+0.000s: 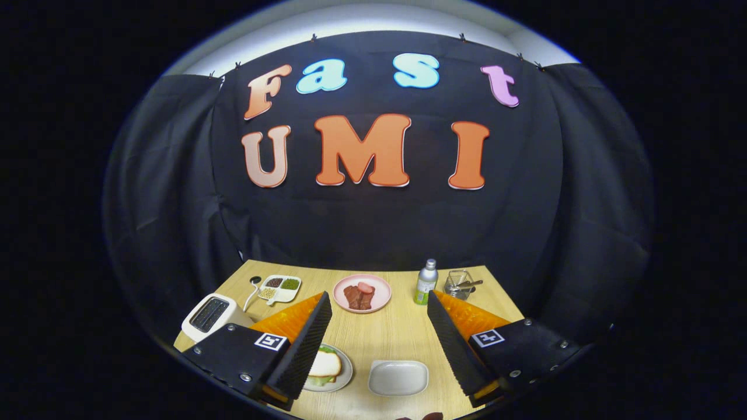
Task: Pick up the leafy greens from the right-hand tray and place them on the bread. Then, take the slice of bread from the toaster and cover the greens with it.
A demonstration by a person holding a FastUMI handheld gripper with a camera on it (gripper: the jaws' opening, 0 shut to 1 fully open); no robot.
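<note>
Gripper view showed my gripper (pixel 379 344) with its fingers spread wide and empty, held above the wooden table (pixel 379 329). Near the table's front edge the round plate (pixel 345 376) carried bread (pixel 325 364) with leafy greens (pixel 318 381) peeking from under it; the right-hand tray (pixel 398 377), a smooth white rounded rectangle, lay empty beside it. At the left edge stood the glossy white toaster (pixel 208 315). I judged the soft stack could slide on the slick plate if I brushed it with a ribbed finger.
</note>
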